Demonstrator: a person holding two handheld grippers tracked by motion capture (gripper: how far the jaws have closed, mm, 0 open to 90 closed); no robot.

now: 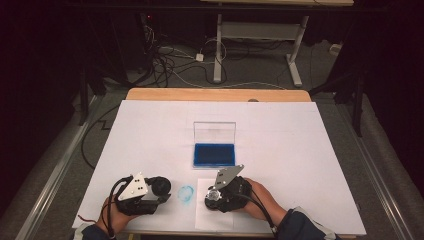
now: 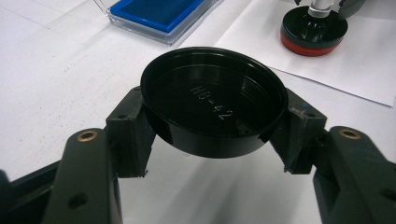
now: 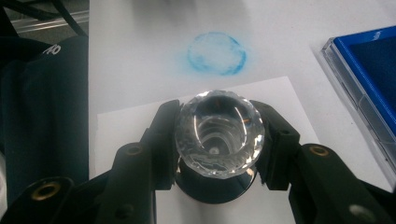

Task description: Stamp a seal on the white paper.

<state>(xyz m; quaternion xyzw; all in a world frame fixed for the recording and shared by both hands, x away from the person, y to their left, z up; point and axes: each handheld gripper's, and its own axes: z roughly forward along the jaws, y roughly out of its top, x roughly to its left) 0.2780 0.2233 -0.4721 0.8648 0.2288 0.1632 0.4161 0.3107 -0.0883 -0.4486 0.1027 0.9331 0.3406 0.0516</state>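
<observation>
Stamping job, mid-way by the look of it. L gripper (image 2: pixel 212 140) has its fingers (image 2: pixel 133 135) closed tight on the rim of a round black cap (image 2: pixel 212 100), marked HB-42 inside, held just off the worktop (image 1: pixel 150 130) near the person's edge. R gripper (image 3: pixel 217 154) has its fingers (image 3: pixel 161 140) clamped on the faceted clear knob of the stamp (image 3: pixel 218 135). The stamp's black base sits on or just above a white paper sheet (image 3: pixel 126 126); can't tell if it's touching.

The open blue ink pad (image 1: pixel 214 154) lies beyond the sheet, lid upright behind it. A smudged blue ring (image 3: pixel 217 53) marks the worktop cover just beside the sheet, between the two grippers.

Risks, as I judge them:
- The knob is smooth and faceted, so the grip is thin. Any tilt while pressing and the stamp could twist in the fingers, giving a lopsided or smeared print.
- The sheet is loose and nothing pins it. A sideways drag on lift-off would slide it or double the print.
- The stamp sits near the sheet's far edge, so drift towards the ring means ink on the cover again.
- The cap is pinched only at its rim; a squeeze shift could pop it out onto wet ink.
</observation>
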